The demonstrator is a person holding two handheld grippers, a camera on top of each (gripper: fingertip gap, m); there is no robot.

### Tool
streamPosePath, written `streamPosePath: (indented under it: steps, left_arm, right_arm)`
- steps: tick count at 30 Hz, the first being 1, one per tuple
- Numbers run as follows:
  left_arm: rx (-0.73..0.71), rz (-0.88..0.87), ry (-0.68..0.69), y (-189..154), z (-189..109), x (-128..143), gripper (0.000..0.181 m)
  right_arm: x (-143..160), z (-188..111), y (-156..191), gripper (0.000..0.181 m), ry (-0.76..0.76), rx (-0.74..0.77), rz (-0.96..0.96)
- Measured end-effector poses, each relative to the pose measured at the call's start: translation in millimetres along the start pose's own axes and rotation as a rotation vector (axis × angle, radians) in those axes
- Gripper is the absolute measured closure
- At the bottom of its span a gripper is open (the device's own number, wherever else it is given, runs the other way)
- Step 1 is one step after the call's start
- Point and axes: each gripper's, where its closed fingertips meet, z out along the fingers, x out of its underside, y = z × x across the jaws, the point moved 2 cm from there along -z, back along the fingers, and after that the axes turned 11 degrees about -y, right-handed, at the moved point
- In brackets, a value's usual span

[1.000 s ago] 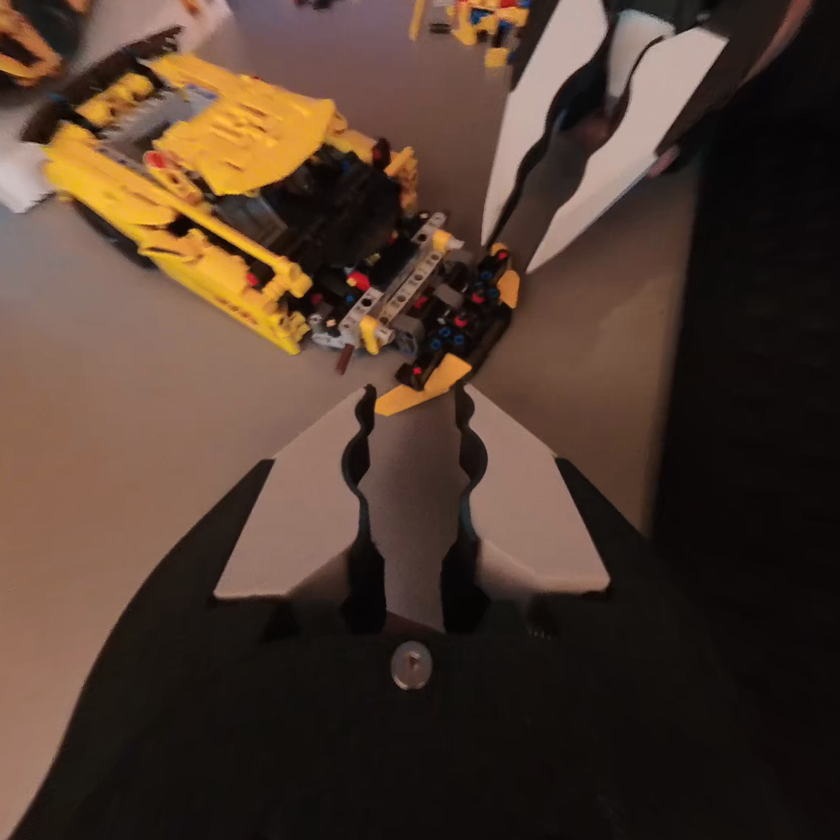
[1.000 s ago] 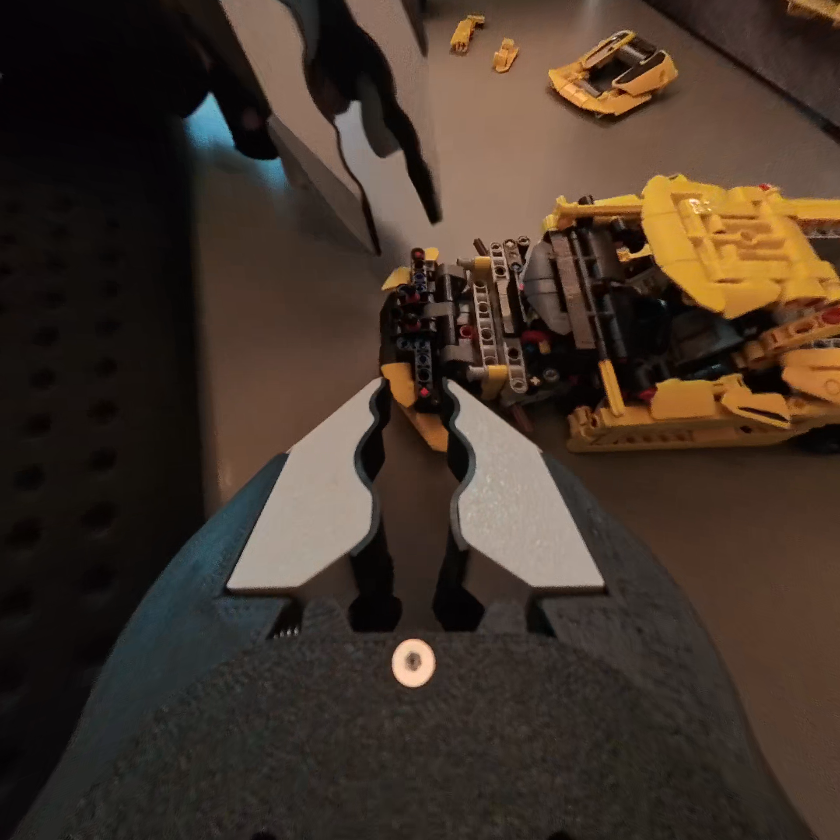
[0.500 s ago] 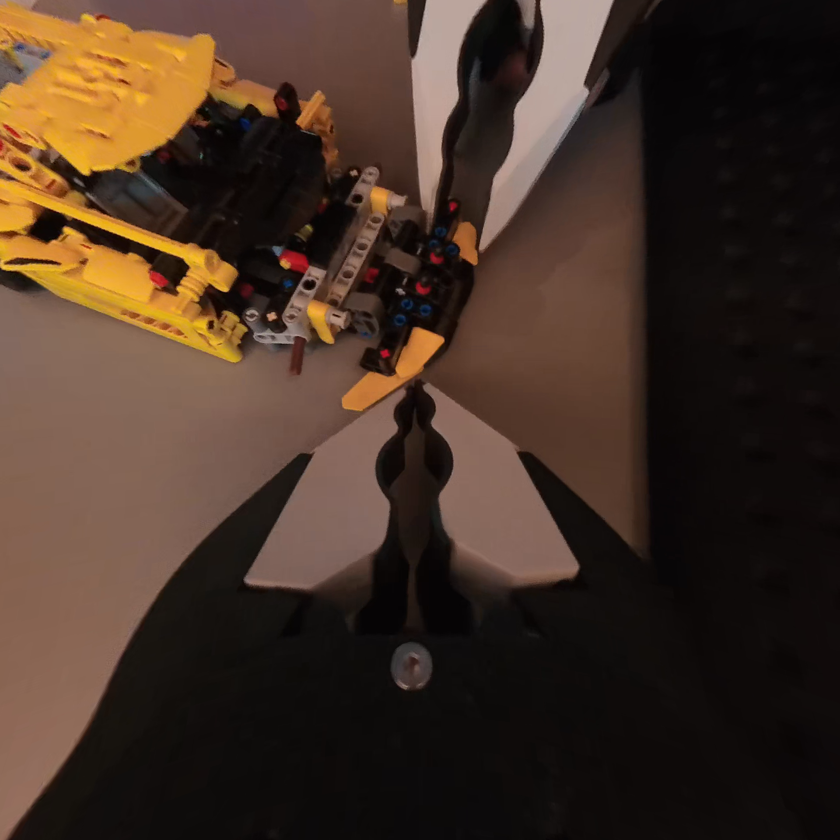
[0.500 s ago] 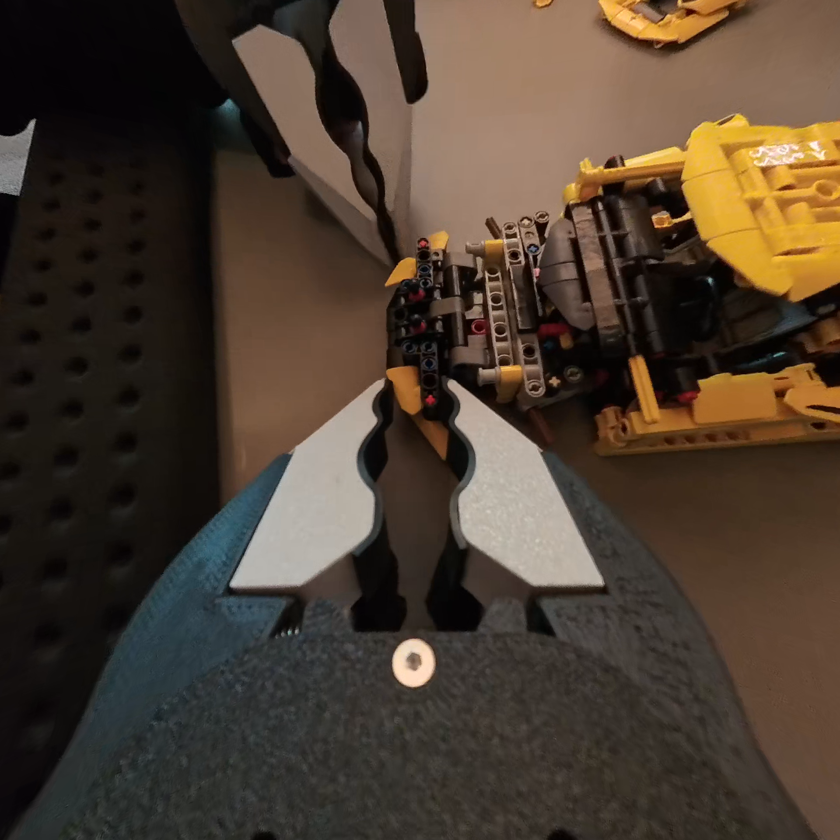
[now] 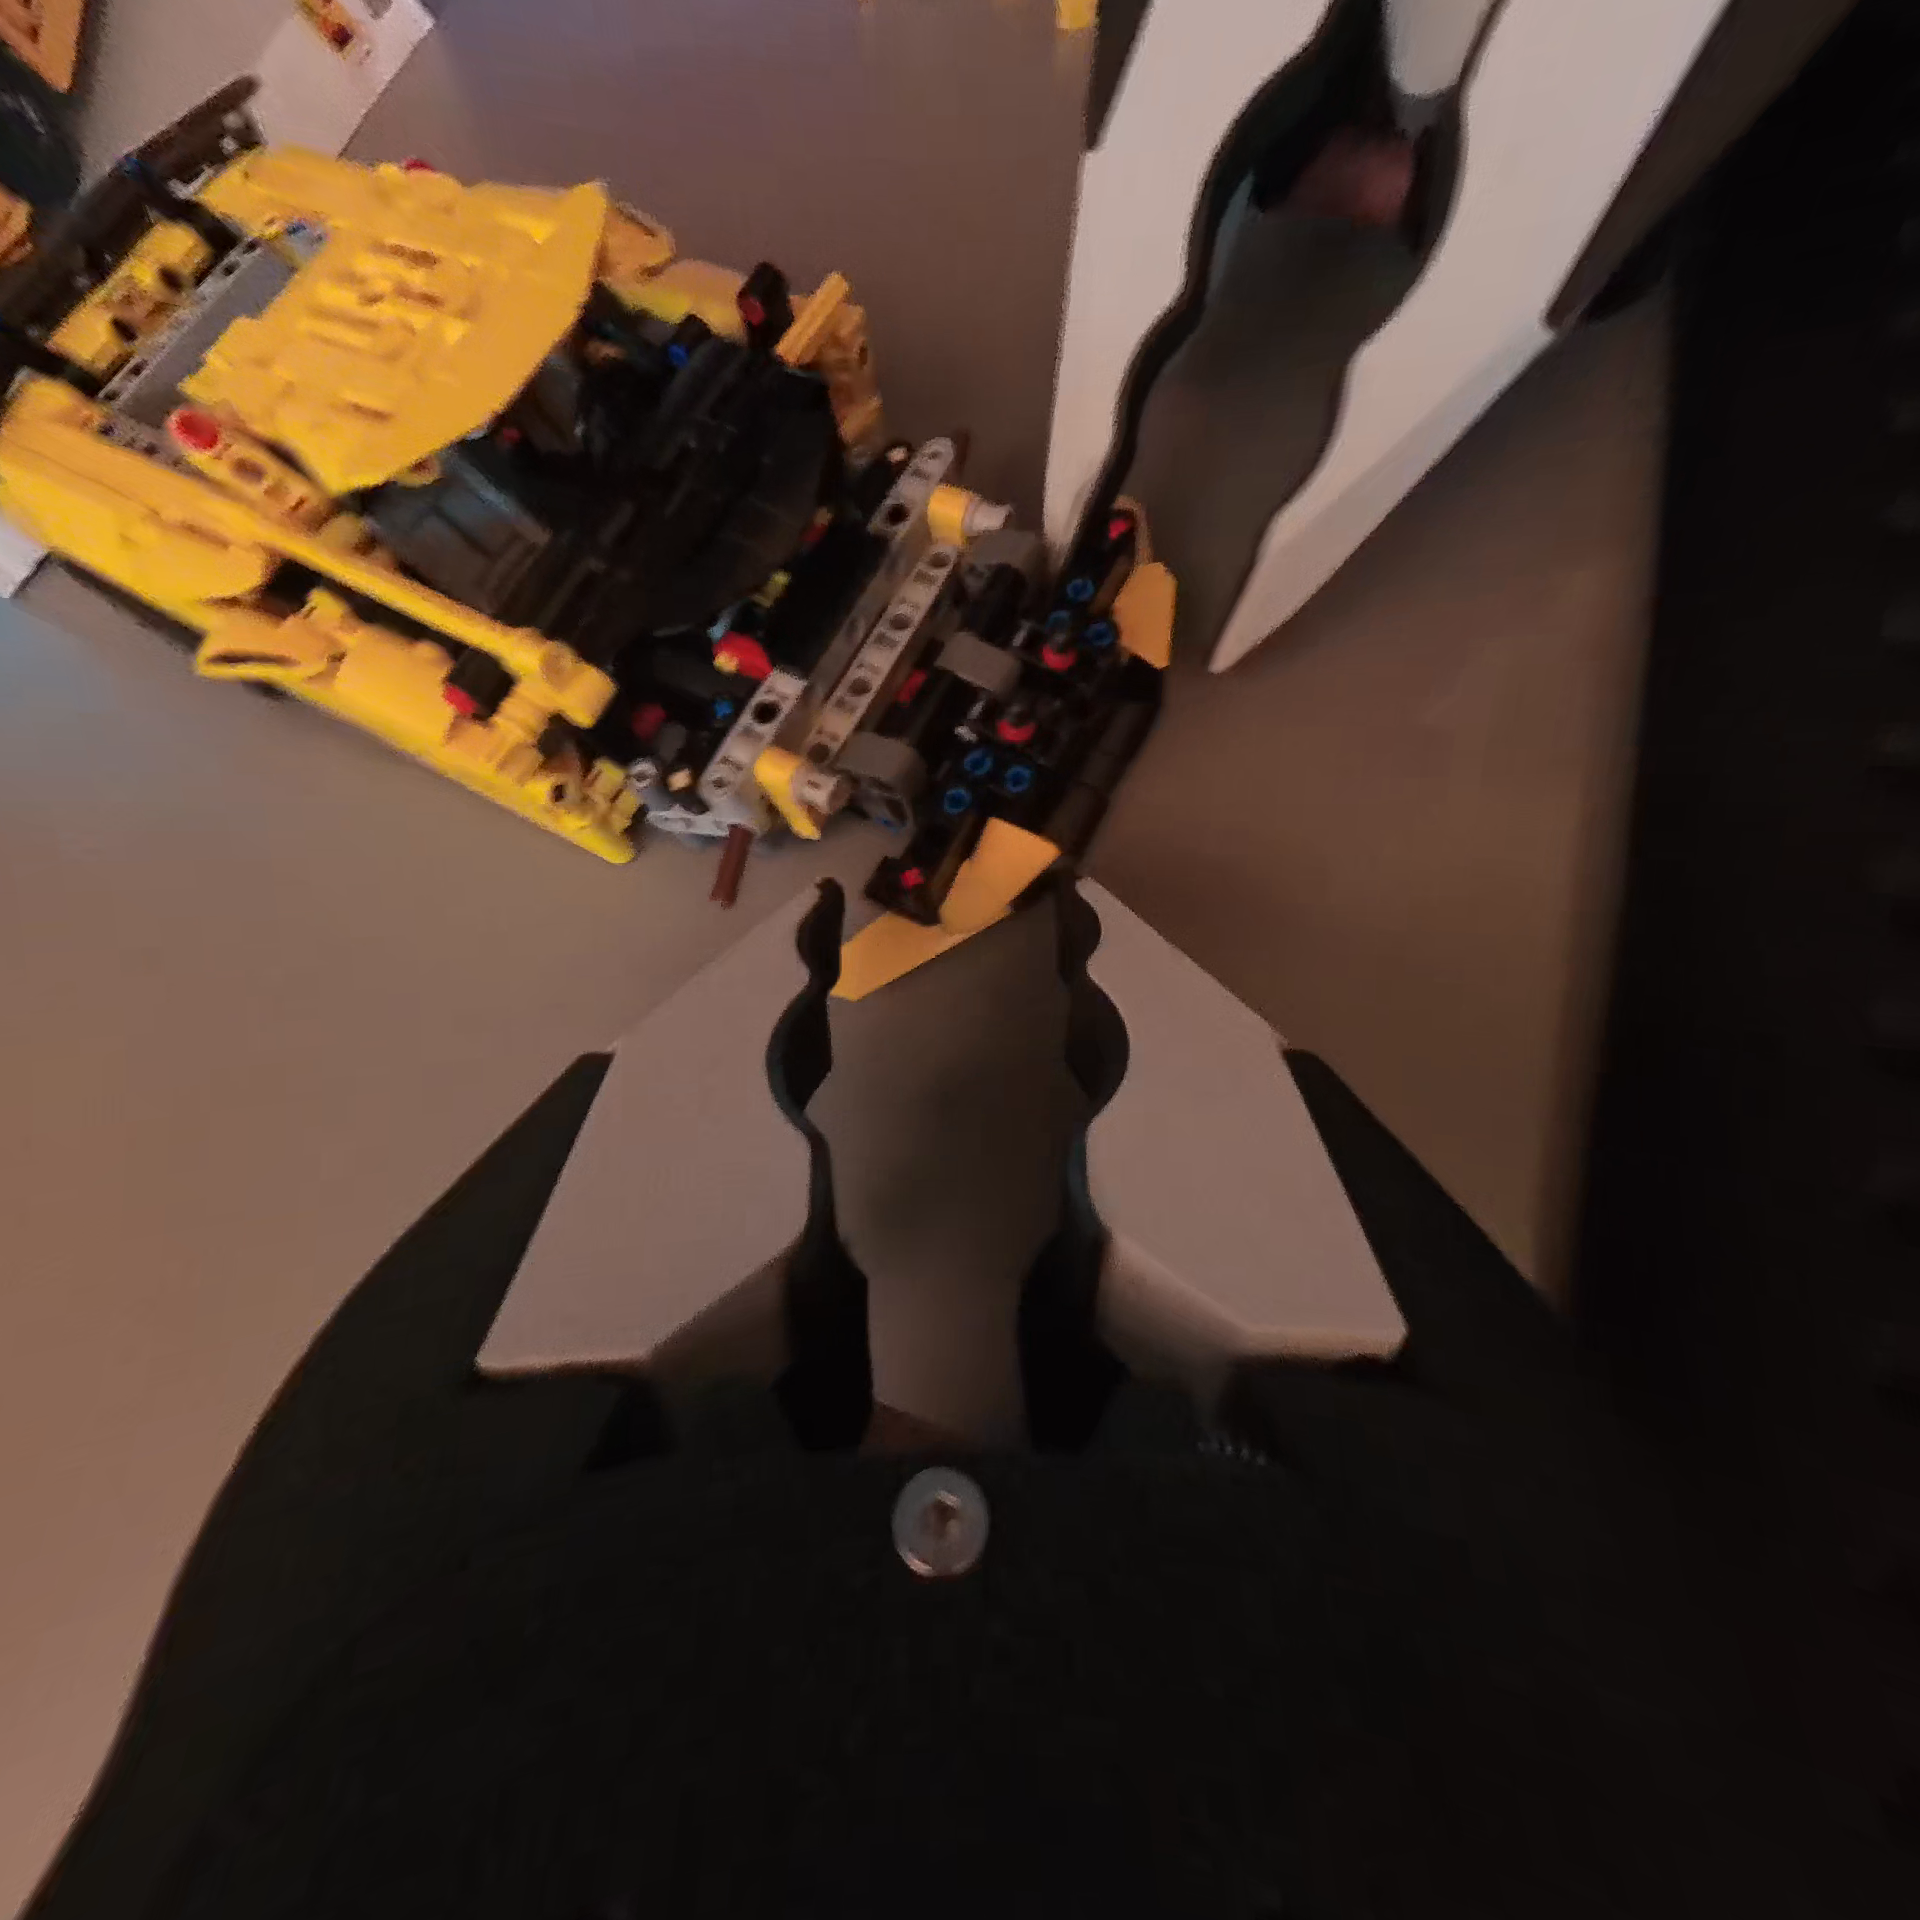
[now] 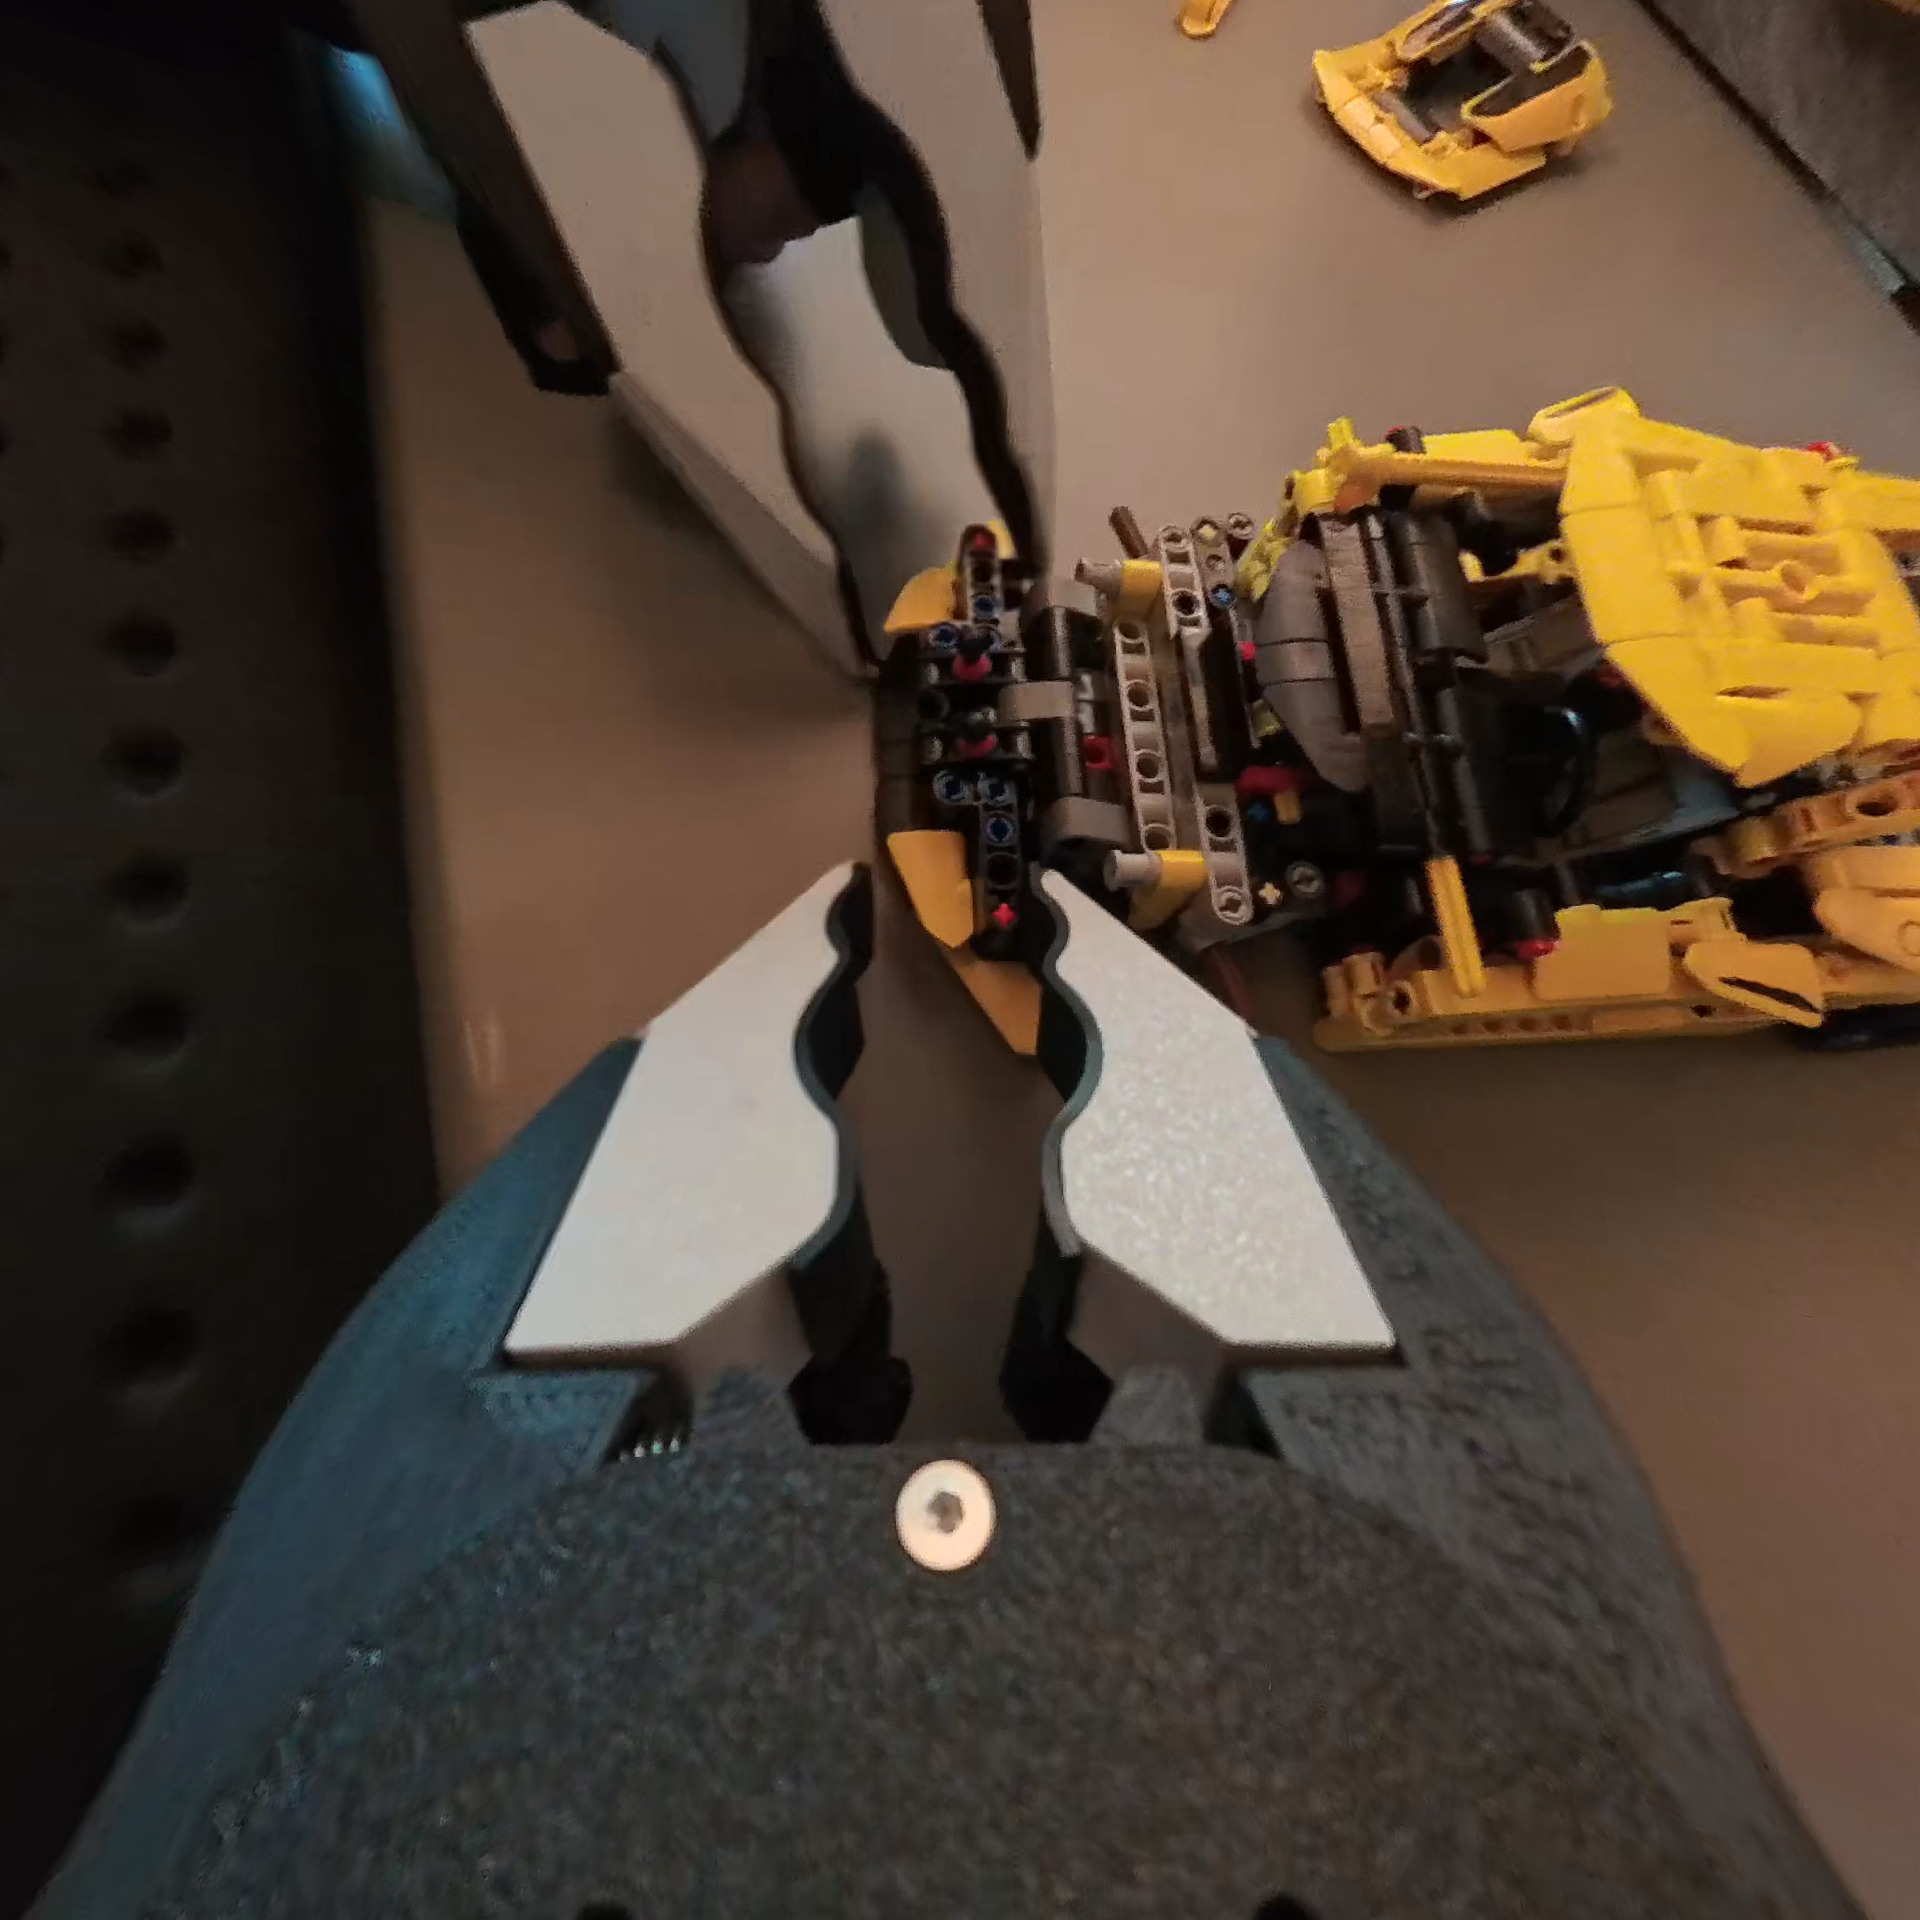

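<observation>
Reaching with my left gripper [image 5: 940, 904], fingers parted and holding nothing, I find the black-and-yellow end piece [image 5: 1023, 748] of the yellow brick-built car [image 5: 416, 468] at twelve o'clock — its yellow tip between my fingertips. My right gripper [image 6: 951, 883], likewise spread and empty, brackets the opposite tip. Contact is unclear — blurred. A smaller yellow assembly [image 6: 1460, 99] lies at one o'clock on the grey table [image 6: 1558, 1299].

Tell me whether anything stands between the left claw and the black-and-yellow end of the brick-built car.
Nothing visible does. The left claw stands open right at the car's black-and-yellow end, its yellow tip between the fingers. The right claw flanks the far side.
</observation>
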Motion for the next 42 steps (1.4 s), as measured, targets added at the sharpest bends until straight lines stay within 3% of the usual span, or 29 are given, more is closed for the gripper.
streamPosePath:
  steps: [4,9,15,19,21,23,26,29,33,42]
  left_arm:
    - [-0.009,0.053,-0.012,-2.6,0.8,-2.6,0.147]
    - [0.024,-0.003,-0.022,-4.3,0.6,-4.3,0.150]
    - [0.068,-0.044,-0.027,-10.5,0.5,-6.0,0.152]
    - [0.065,-0.037,-0.020,-11.5,0.8,-5.1,0.152]
    - [0.064,-0.035,-0.020,-11.8,0.8,-5.1,0.152]
    - [0.065,-0.042,-0.020,-11.8,0.7,-5.0,0.152]
    - [0.077,-0.062,-0.019,-11.7,0.7,-4.9,0.152]
    - [0.074,-0.073,-0.018,-10.4,0.8,-4.6,0.152]
    - [0.071,-0.049,-0.018,-11.9,0.7,-4.4,0.152]
    - [0.068,-0.040,-0.017,-12.4,1.0,-4.1,0.152]
  right_arm:
    - [1.6,-2.8,-2.5,0.159,-0.004,-0.025,0.070]
    - [1.8,-5.8,-0.5,0.161,-0.023,-0.107,0.235]
    - [1.4,-10.5,-3.0,0.173,-0.022,-0.159,0.521]
    - [0.9,-11.5,-1.6,0.172,-0.030,-0.096,0.354]
    - [-2.8,-14.2,5.6,0.152,-0.053,-0.103,0.248]
    - [-2.6,-14.4,9.7,0.145,-0.022,-0.031,0.105]
    - [3.7,-11.5,5.1,0.156,0.076,0.158,-0.147]
    - [0.2,-10.0,5.6,0.157,0.087,0.230,-0.317]
    - [-0.4,-10.4,6.4,0.158,0.098,0.191,-0.252]
    - [-0.5,-13.0,3.8,0.160,0.007,0.031,0.143]
